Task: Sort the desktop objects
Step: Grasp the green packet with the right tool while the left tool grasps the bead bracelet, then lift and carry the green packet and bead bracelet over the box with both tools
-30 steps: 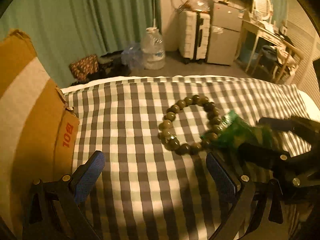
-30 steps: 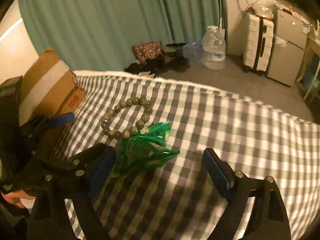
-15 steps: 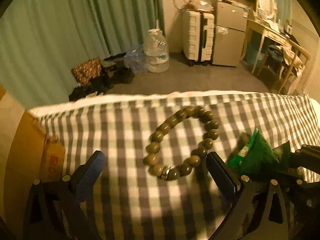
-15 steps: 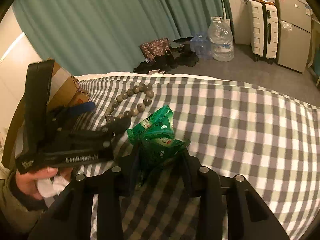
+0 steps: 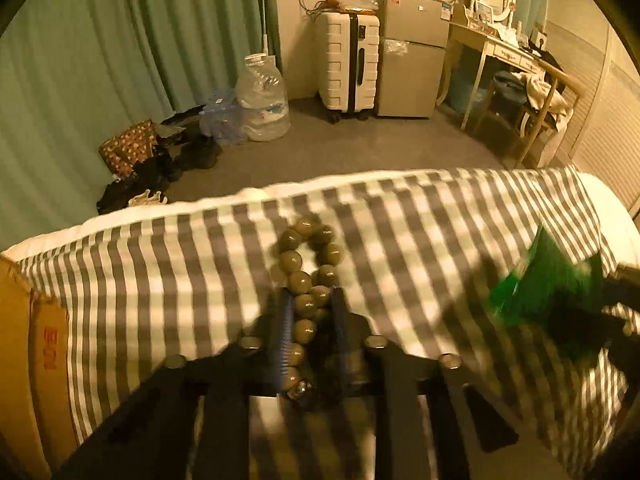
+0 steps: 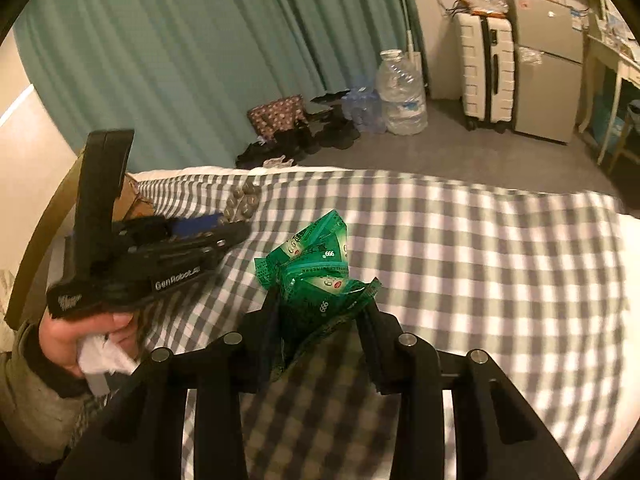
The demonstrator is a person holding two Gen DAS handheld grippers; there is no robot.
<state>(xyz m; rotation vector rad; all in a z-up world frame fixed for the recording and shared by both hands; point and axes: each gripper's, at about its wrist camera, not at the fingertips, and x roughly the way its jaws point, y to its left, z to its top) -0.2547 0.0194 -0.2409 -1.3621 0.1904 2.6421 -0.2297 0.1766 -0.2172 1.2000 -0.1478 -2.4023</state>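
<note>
A bracelet of large olive-brown beads (image 5: 291,260) lies on the grey-and-white checked cloth (image 5: 440,220), squeezed into a narrow loop. My left gripper (image 5: 310,296) is shut on its near part, with beads pinched between the blue pads. In the right wrist view the same beads (image 6: 242,202) poke out past the left gripper (image 6: 236,226), which a hand (image 6: 80,336) holds. My right gripper (image 6: 322,304) is shut on a crumpled bunch of green foil packets (image 6: 316,276), held slightly above the cloth. From the left wrist view the packets (image 5: 548,284) show at the right edge, blurred.
A brown cardboard box (image 5: 24,360) stands against the cloth's left side. Past the cloth's far edge (image 5: 360,176) the floor holds a water jug (image 5: 262,100), a white suitcase (image 5: 348,64), a small fridge and a desk. Green curtains hang behind.
The left gripper came forward over the bracelet and closed on it, flattening the ring. The right gripper closed on the green packets and drew them off to the right.
</note>
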